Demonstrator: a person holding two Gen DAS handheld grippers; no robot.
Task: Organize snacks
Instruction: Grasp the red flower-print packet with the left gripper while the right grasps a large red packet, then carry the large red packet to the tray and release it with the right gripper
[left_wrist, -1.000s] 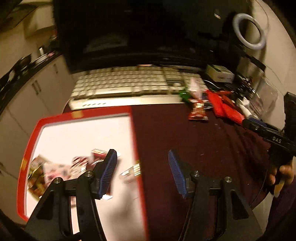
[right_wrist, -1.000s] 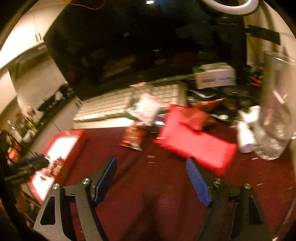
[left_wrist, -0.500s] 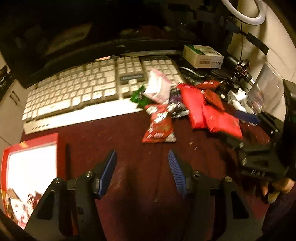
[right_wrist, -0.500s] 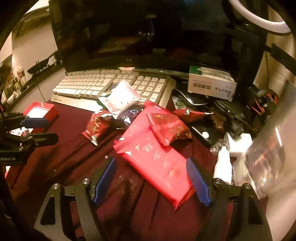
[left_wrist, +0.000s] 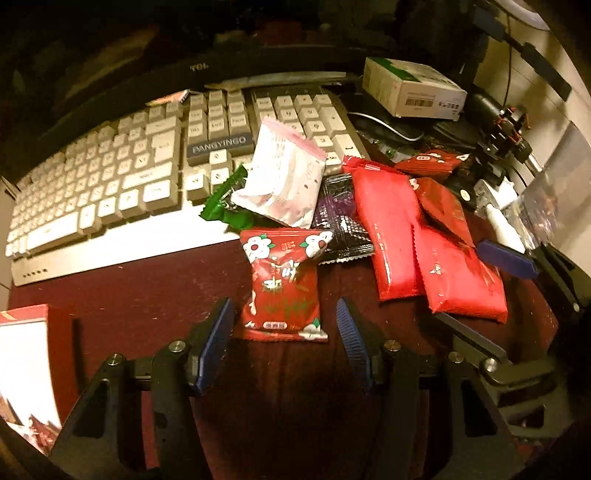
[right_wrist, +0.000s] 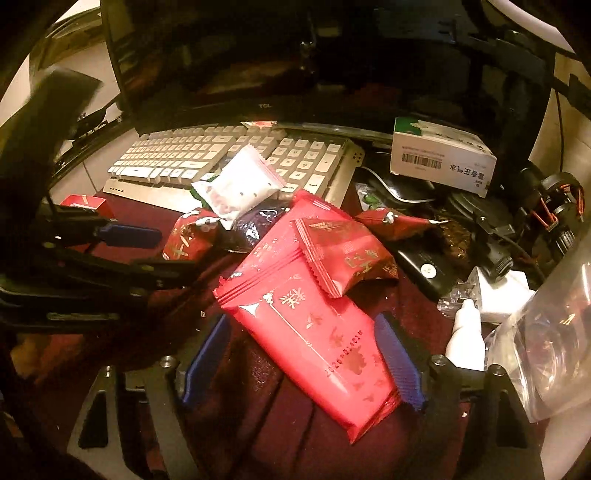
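A pile of snack packets lies on the dark red cloth in front of the keyboard. My left gripper (left_wrist: 284, 332) is open, and the near end of a red flowered packet (left_wrist: 280, 280) sits between its blue fingertips without touching them. Behind it are a white-pink packet (left_wrist: 284, 181), a green one (left_wrist: 225, 206) and a dark one (left_wrist: 340, 221). My right gripper (right_wrist: 301, 354) is open and straddles a long red packet (right_wrist: 314, 332). A darker red packet (right_wrist: 347, 254) rests on that packet's far end. The red tray (left_wrist: 26, 312) is at the left edge.
The keyboard (left_wrist: 110, 177) and a dark monitor (left_wrist: 192, 66) stand behind the pile. On the right are a white box (right_wrist: 439, 158), cables, a charger, a white dropper bottle (right_wrist: 465, 332) and a clear plastic bag (right_wrist: 546, 332). The left gripper's arm crosses the left side of the right wrist view.
My left gripper swung right from over the tray to the snack pile and dropped around the flowered packet. My right gripper rolled and sank closer over the long red packet.
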